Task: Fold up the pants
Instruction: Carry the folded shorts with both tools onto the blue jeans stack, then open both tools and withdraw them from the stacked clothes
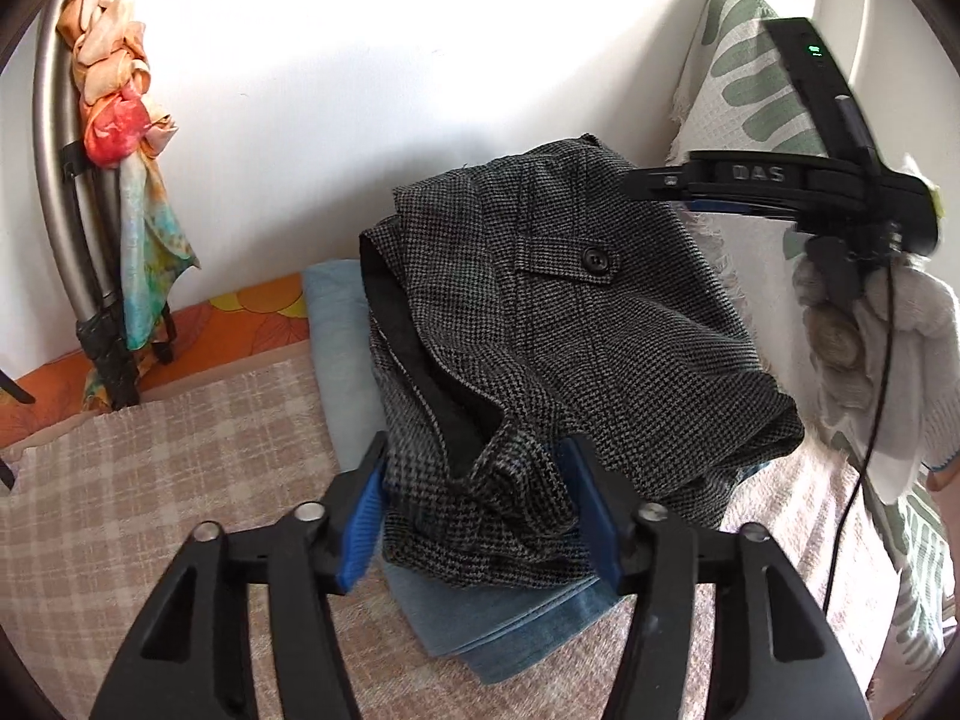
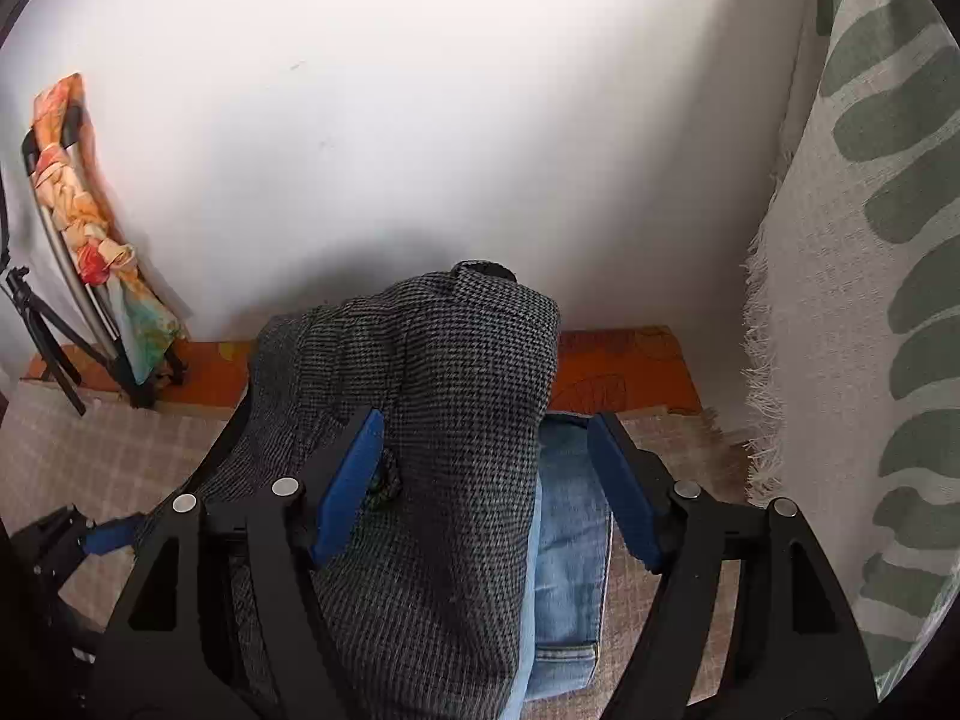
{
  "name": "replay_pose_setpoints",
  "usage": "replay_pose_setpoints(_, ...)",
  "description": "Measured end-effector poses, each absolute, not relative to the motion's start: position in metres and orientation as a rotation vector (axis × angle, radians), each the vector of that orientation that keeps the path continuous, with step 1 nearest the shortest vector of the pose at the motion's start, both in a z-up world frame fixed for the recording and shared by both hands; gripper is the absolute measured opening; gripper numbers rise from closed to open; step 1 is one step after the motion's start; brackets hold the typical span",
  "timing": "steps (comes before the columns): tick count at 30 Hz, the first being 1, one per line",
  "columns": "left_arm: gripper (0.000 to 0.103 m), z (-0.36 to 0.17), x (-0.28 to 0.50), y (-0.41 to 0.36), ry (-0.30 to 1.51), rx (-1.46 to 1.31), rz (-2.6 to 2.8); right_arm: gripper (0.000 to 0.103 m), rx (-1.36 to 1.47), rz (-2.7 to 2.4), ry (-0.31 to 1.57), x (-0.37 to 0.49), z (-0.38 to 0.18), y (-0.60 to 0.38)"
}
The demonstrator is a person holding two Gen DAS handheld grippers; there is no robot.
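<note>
Houndstooth pants point(image 1: 564, 324) sit mid-frame atop folded jeans point(image 2: 570, 516), both left hand-held gripper point(image 1: 477, 510) and right hand-held gripper point(image 2: 489, 480) released around them.

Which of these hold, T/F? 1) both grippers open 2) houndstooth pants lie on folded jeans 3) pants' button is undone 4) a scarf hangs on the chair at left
1) True: left gripper and right gripper both stand open, straddling fabric without clamping it.
2) True: the houndstooth pants lie on the folded jeans.
3) False: the button is fastened through its tab.
4) True: the scarf hangs on the chair.
</note>
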State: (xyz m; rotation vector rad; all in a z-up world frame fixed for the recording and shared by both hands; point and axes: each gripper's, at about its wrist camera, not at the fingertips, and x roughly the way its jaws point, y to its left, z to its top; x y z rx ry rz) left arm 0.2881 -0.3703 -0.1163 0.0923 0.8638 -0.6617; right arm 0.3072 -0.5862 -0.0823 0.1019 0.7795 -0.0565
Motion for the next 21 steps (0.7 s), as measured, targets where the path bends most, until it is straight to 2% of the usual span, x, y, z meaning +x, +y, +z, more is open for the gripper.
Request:
replay_pose_setpoints(2, 0.068, -0.114, 0.287, -0.365, 0.869, 0.08, -0.651, 0.074, 0.073, -0.023, 0.742, 0.287, -0.079, -0.573)
replay_pose_setpoints(6, 0.068, -0.103, 0.278, -0.35, 0.824, 0.069, -0.631, 0.074, 0.003, 0.039, 0.711, 0.272, -0.083, -0.551)
replay_pose_setpoints(13, 0.068, -0.074, 0.275, -0.364, 0.723, 0.111, -0.687, 0.074, 0.118, 0.095, 0.732, 0.326, -0.077, -0.571)
replay_pose_setpoints(21, 0.068, -0.111, 0.297, -0.4, 0.837, 0.167, -0.73, 0.074, 0.16, 0.009, 0.856, 0.371, -0.129, -0.604)
